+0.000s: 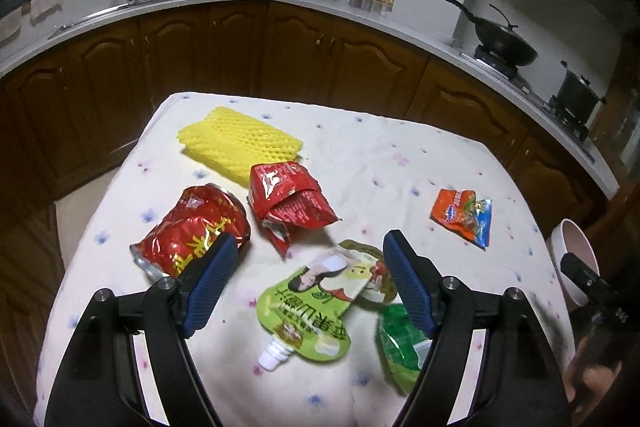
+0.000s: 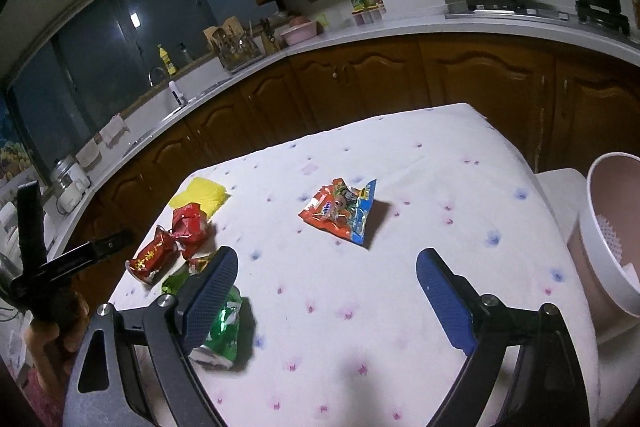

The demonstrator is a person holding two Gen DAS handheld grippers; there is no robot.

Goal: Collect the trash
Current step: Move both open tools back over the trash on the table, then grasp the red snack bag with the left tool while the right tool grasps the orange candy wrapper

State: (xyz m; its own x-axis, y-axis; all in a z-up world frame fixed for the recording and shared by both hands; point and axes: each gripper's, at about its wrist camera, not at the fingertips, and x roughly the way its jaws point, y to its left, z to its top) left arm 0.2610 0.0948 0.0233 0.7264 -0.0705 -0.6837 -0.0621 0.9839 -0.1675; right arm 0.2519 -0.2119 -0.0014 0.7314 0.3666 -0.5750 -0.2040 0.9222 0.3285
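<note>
Left gripper (image 1: 306, 251) jaws wide apart, nothing between pads, tilted downward. Right gripper (image 2: 326, 267) same: spread wide, empty, angled down.

Left wrist fisheye: rides behind its own fingers, angled down, close over the table (image 1: 400, 155), facing the counter (image 1: 320, 9). Right wrist fisheye: same mounting, tilted. Shared: table, orange snack packet (image 1: 462, 217) (image 2: 340, 213) at centre right and upper centre respectively.

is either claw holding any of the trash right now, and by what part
Nothing is held. The left claw is open above the green spout pouch; the right claw is open over bare tablecloth.
</note>
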